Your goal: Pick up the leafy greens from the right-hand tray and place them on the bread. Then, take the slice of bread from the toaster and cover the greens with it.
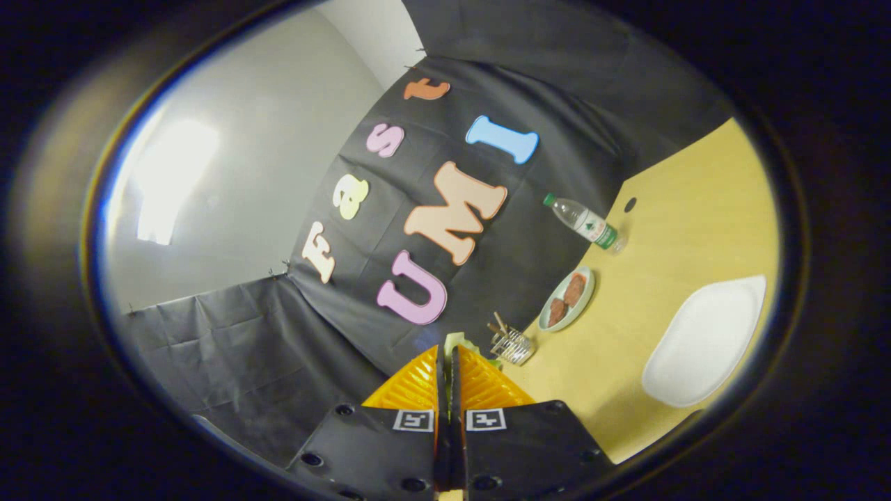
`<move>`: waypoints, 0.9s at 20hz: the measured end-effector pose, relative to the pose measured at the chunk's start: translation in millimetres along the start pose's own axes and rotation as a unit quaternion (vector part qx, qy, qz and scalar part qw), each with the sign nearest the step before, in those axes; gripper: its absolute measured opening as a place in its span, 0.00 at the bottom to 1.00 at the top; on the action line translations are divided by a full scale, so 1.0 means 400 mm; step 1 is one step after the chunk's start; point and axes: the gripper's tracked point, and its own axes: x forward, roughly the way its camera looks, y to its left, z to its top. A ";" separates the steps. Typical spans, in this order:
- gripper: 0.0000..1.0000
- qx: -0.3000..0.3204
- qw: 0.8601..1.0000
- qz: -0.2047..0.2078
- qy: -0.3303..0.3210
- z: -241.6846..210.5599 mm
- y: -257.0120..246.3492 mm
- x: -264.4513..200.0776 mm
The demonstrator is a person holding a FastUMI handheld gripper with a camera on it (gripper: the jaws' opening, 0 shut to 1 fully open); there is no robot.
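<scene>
My gripper (pixel 449 351) is lifted and tilted, its two orange fingers (pixel 418 383) pressed nearly together. A pale green leafy piece (pixel 461 343) sticks out from between their tips, so the gripper is shut on the leafy greens. Beyond the fingers lies the yellow table (pixel 668 229), seen at a slant. A white tray (pixel 703 341) rests on the table off to the right of the fingers, with nothing on it.
A wire holder with wooden sticks (pixel 511 342) stands just past the fingertips. Farther along are a green-rimmed plate with brown patties (pixel 567 299) and a plastic water bottle (pixel 585 223) lying near the black cloth wall.
</scene>
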 end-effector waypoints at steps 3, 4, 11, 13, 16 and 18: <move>0.03 0.003 1.000 -0.003 0.010 -0.100 0.031 0.027; 0.03 0.003 1.000 -0.006 0.009 -0.125 0.034 0.041; 0.03 0.047 0.998 -0.044 0.020 -0.255 0.008 0.117; 0.03 0.043 0.997 -0.058 0.034 -0.296 -0.017 0.125; 0.03 0.019 0.994 -0.090 0.053 -0.348 -0.070 0.115; 0.03 0.001 0.992 -0.108 0.058 -0.360 -0.104 0.100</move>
